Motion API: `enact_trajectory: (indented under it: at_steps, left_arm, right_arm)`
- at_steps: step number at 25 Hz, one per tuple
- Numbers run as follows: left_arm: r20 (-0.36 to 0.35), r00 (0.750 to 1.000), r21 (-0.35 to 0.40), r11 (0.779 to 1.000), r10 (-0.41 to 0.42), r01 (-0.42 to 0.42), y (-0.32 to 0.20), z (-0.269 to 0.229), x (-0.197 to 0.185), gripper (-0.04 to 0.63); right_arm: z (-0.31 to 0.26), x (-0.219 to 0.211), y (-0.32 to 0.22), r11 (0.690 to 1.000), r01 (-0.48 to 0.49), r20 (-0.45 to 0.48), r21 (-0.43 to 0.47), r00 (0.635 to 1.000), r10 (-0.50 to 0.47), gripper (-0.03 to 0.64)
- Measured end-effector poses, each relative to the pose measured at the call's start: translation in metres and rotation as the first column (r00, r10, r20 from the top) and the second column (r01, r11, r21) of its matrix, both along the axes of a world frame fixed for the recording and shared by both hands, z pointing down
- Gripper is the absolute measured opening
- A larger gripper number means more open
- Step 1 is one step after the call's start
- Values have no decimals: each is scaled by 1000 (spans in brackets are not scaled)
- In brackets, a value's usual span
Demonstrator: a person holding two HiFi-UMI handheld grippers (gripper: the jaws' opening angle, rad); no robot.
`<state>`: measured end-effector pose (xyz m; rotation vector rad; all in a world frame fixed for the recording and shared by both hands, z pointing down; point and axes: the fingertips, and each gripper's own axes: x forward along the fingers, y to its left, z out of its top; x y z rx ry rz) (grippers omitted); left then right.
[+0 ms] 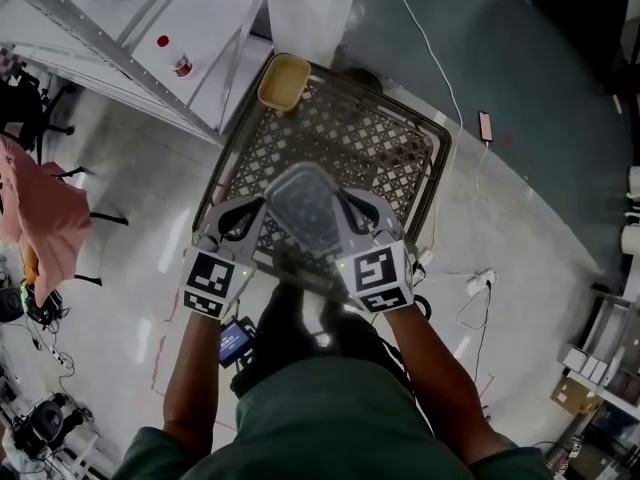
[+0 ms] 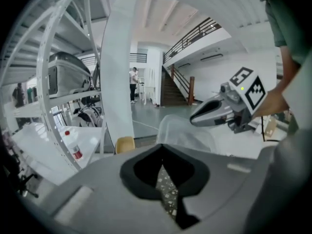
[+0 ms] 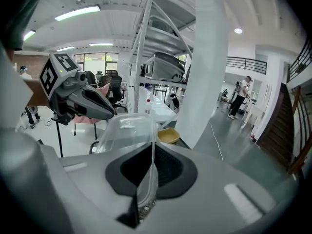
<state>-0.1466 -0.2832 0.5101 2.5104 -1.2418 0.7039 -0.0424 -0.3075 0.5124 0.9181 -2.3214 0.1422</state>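
Note:
A clear plastic container [image 1: 305, 208] hangs between my two grippers above a black lattice crate [image 1: 441, 140]. My right gripper [image 1: 352, 208] is shut on the container's thin rim [image 3: 147, 165], which runs up between its jaws. At the container's left side, my left gripper [image 1: 255, 211] has its jaws shut with only a narrow slit between them; in the left gripper view the container [image 2: 187, 133] shows just past them to the right. A yellow bowl [image 1: 283, 81] sits at the crate's far corner.
A white metal shelf [image 1: 215, 28] with a red-capped bottle [image 1: 182, 65] stands beyond the crate to the left. A white pillar [image 1: 310, 8] rises behind the bowl. A phone [image 1: 486, 126] with a cable lies on the floor to the right, and a pink cloth [image 1: 45, 213] hangs at the left.

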Motion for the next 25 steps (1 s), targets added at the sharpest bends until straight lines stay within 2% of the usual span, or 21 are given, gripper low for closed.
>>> enact_trajectory:
  at_steps: [10,25]
  left_arm:
    - [18,997,141,987,72,-74,2,-83,16,0]
    - [23,996,326,941,85,-88,26,-180,30,0]
  right_arm:
    - [-86,13,3,990,0,48,144,999,-7,20]
    - [-195,43,32,949,-26,113,313,994,-9,20]
